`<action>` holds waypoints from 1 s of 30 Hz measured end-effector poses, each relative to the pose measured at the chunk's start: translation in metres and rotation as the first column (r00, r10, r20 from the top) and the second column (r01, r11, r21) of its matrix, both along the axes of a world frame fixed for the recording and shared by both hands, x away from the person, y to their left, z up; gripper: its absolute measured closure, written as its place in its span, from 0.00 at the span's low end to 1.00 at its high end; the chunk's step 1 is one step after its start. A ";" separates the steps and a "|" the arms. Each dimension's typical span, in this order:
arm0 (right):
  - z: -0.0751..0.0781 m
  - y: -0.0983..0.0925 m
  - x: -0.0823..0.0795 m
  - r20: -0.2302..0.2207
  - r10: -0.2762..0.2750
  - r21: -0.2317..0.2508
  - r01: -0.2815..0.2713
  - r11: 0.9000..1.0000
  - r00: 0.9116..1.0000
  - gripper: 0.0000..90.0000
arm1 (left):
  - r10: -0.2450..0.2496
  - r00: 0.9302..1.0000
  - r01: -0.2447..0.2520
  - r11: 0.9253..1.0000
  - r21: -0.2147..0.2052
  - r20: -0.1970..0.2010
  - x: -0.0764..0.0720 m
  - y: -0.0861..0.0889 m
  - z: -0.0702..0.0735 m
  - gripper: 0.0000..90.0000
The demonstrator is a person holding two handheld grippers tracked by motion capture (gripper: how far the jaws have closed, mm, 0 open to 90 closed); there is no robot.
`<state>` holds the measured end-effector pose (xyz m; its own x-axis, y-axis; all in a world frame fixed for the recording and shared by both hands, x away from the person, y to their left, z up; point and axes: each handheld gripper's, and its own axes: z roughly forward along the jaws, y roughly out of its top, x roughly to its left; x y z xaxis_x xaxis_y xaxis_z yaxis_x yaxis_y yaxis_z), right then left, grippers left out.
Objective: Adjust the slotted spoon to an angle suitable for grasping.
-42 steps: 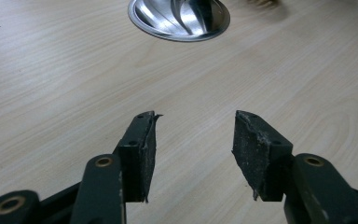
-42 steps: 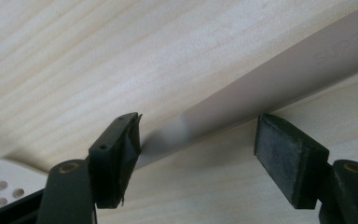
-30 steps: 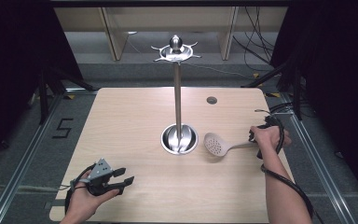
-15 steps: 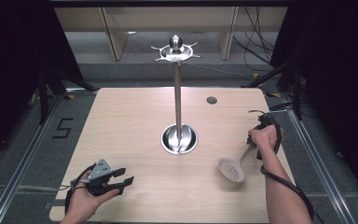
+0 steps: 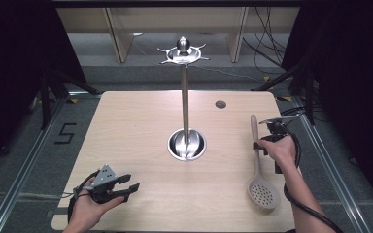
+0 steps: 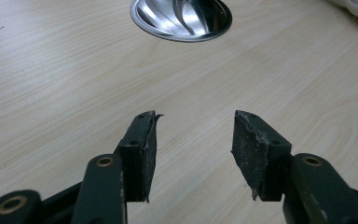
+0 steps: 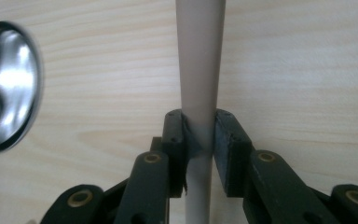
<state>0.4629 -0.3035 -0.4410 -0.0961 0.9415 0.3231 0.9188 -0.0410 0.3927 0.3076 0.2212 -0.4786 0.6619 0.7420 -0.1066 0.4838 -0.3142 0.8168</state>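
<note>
A beige slotted spoon [image 5: 263,194] hangs at the table's right side, its perforated head toward the front edge and its handle pointing away. My right gripper [image 5: 261,143] is shut on the handle [image 7: 200,70], which runs straight up between the jaws in the right gripper view. My left gripper [image 5: 132,182] rests near the front left corner of the table, held in a hand. In the left gripper view my left gripper [image 6: 193,140] stands open over bare wood with nothing between its pads.
A tall steel utensil stand [image 5: 185,92] rises from a round shiny base [image 5: 187,144] at the table's middle, with hooks at its top [image 5: 183,52]. A small dark hole [image 5: 220,104] sits at the back right. The base [image 6: 182,18] lies ahead of the left gripper.
The right gripper has swung the slotted spoon round: its head went from beside the stand's base to the front right, and the handle now points away. The left gripper stayed put.
</note>
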 end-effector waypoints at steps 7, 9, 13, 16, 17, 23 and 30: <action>0.020 0.010 -0.037 0.175 0.114 0.013 -0.118 0.993 0.978 0.84 | 0.011 1.000 -0.011 1.000 -0.023 -0.005 -0.001 -0.002 0.000 0.54; 0.021 0.008 -0.045 0.252 0.199 -0.008 -0.204 0.979 0.947 0.84 | 0.014 1.000 -0.014 1.000 -0.021 -0.004 -0.001 -0.002 0.000 0.54; 0.023 0.013 -0.060 0.339 0.257 -0.010 -0.269 0.963 0.905 0.84 | 0.005 1.000 -0.005 1.000 -0.011 0.012 0.000 -0.001 0.001 0.53; 0.026 0.019 -0.074 0.401 0.301 -0.028 -0.316 0.948 0.865 0.84 | 0.018 1.000 -0.018 0.999 -0.039 0.009 -0.001 -0.003 0.003 0.52; 0.029 0.023 -0.085 0.448 0.329 -0.047 -0.346 0.937 0.831 0.84 | 0.019 0.999 -0.017 0.999 -0.051 0.026 -0.002 -0.004 0.004 0.52; 0.034 0.030 -0.105 0.550 0.349 -0.044 -0.391 0.920 0.759 0.84 | 0.016 0.999 -0.014 0.998 -0.059 0.034 -0.002 -0.006 0.006 0.52; 0.033 0.034 -0.118 0.644 0.348 -0.039 -0.425 0.905 0.682 0.84 | 0.017 0.997 -0.011 0.997 -0.074 0.078 -0.002 -0.006 0.009 0.50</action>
